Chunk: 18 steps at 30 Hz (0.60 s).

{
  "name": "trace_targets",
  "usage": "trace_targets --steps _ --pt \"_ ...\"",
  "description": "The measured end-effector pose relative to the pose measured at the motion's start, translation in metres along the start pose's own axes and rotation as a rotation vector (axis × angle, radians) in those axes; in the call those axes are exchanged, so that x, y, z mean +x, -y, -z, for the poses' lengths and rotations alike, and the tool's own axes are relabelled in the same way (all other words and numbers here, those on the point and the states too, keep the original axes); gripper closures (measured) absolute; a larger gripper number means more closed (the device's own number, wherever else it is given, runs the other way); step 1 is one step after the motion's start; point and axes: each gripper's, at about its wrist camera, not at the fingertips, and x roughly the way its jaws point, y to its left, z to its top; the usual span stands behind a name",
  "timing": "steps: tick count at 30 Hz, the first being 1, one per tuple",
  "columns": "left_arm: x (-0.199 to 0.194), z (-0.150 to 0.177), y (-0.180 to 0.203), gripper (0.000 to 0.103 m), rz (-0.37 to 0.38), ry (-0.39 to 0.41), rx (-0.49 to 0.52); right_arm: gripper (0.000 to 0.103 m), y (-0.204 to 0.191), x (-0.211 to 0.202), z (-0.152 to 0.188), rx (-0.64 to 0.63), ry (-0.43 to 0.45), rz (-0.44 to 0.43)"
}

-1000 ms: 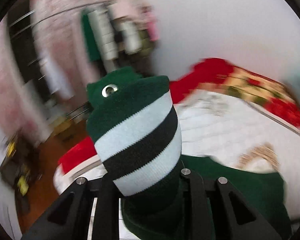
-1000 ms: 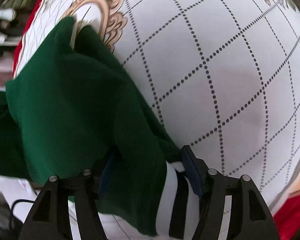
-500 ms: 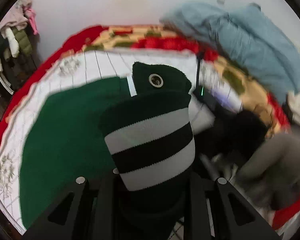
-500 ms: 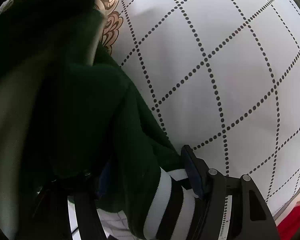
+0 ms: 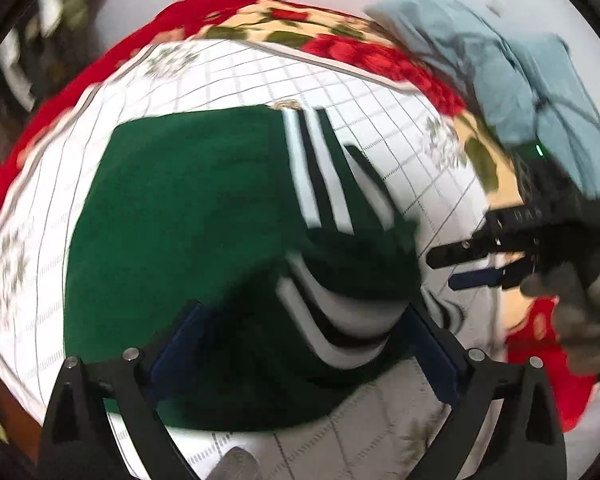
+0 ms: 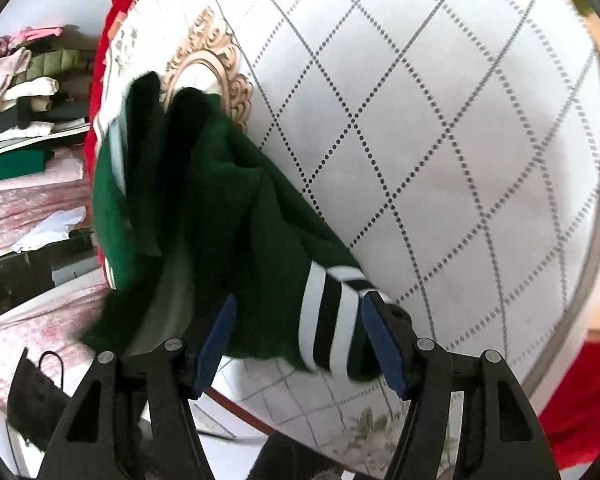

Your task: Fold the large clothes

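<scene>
A dark green sweater (image 5: pixel 188 208) with white and black striped trim lies spread on the white quilted bed (image 5: pixel 240 76). My left gripper (image 5: pixel 304 344) points down over its near edge. Its jaws are opening wide, and a striped cuff (image 5: pixel 340 328) lies loose between them, untouched by the pads. My right gripper (image 6: pixel 300 340) hovers open over the sweater's (image 6: pixel 220 208) striped corner (image 6: pixel 328 320), its blue pads clear of the cloth. In the left wrist view the right gripper (image 5: pixel 444 268) sits just off the sweater's right edge, held by a grey-gloved hand (image 5: pixel 580 312).
Light blue garments (image 5: pixel 520 72) are heaped at the bed's far right on a red floral blanket (image 5: pixel 340 44). Beyond the bed's left edge stand stacked clothes (image 6: pixel 20 92), a pink cover (image 6: pixel 28 200) and a black bag (image 6: pixel 32 392). White quilt (image 6: pixel 440 120) spreads to the right.
My left gripper tipped down toward the bed and let go of the striped cuff, which now rests on the sweater. My right gripper rose off the sweater's striped corner.
</scene>
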Motion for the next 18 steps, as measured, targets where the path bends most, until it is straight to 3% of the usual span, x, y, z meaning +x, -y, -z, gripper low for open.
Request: trace_targets --steps 2,4,7,9,12,15,18 --pt "-0.010 0.001 -0.008 0.004 -0.015 -0.009 -0.049 0.036 -0.006 -0.011 0.005 -0.012 0.012 -0.004" --pt "-0.016 0.000 -0.019 0.004 -0.076 -0.014 -0.087 0.036 -0.026 -0.026 0.004 -0.023 0.016 -0.011" --pt "-0.011 -0.003 -0.042 0.004 -0.236 -0.040 -0.123 0.030 -0.038 -0.021 0.002 -0.021 0.010 -0.077" --pt "0.001 -0.002 -0.061 0.004 -0.354 -0.069 -0.144 0.019 -0.051 -0.008 0.012 -0.025 0.012 -0.102" --pt "0.021 -0.001 -0.084 0.004 -0.478 -0.109 -0.152 0.015 -0.064 0.025 0.017 -0.015 -0.006 -0.140" --pt "0.038 0.002 -0.095 0.003 -0.518 -0.131 -0.144 0.015 -0.068 0.054 0.019 0.037 -0.064 -0.229" --pt "0.049 0.003 -0.093 0.003 -0.544 -0.161 -0.137 0.015 -0.094 0.057 0.027 -0.024 -0.097 -0.195"
